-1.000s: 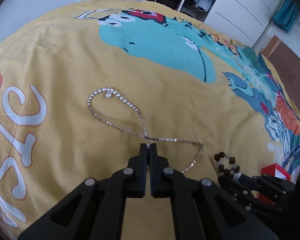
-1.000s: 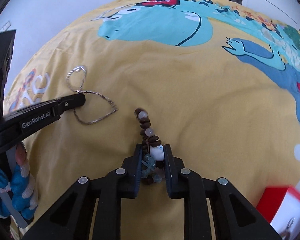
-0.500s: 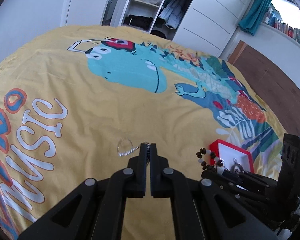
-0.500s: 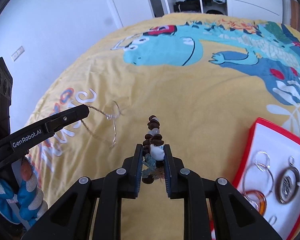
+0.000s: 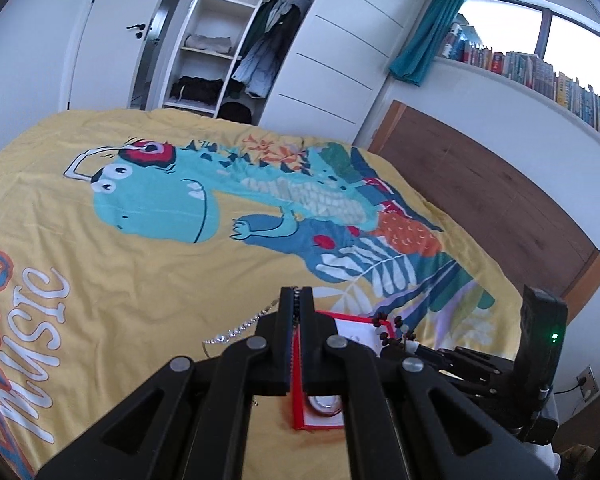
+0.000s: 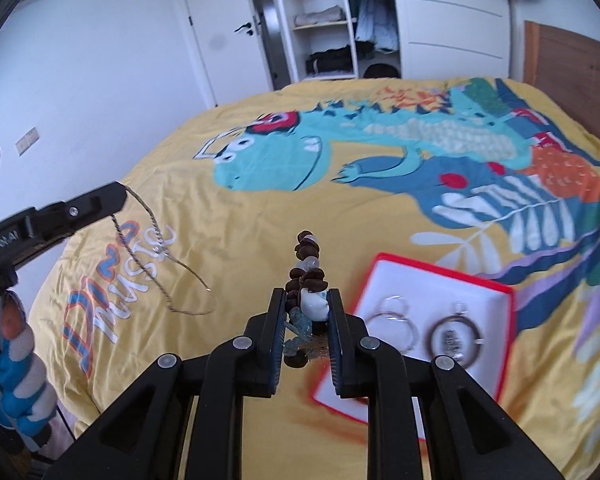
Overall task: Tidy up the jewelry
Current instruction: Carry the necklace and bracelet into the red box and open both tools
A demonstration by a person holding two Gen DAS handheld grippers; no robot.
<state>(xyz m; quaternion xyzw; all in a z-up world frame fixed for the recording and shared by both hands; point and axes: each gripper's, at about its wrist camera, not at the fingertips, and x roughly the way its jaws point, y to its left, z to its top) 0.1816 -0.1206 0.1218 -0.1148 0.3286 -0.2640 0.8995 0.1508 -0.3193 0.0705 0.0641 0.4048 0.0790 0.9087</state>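
Note:
My left gripper [image 5: 296,294] is shut on a thin silver chain necklace [image 5: 240,328], which hangs free in the air below its tip; the same necklace [image 6: 160,256] shows dangling from the left gripper [image 6: 118,196] in the right wrist view. My right gripper [image 6: 304,300] is shut on a bracelet of brown and pale beads [image 6: 308,256], which sticks up past the fingertips. Below both lies a red-rimmed white jewelry box [image 6: 440,276] on the yellow bedspread, holding hoop earrings [image 6: 396,316] and a round pendant [image 6: 454,336]. The box [image 5: 356,320] lies partly behind my left fingers.
The bed wears a yellow cover [image 5: 120,264] printed with a blue dinosaur. A wooden headboard [image 5: 480,184] runs along the right. An open wardrobe [image 5: 236,40] and a white door [image 6: 228,36] stand beyond the bed. A gloved hand [image 6: 16,364] holds the left gripper.
Both grippers rose off the bedspread with their jewelry. The necklace left the cover and now hangs free. The red box came into view under the grippers.

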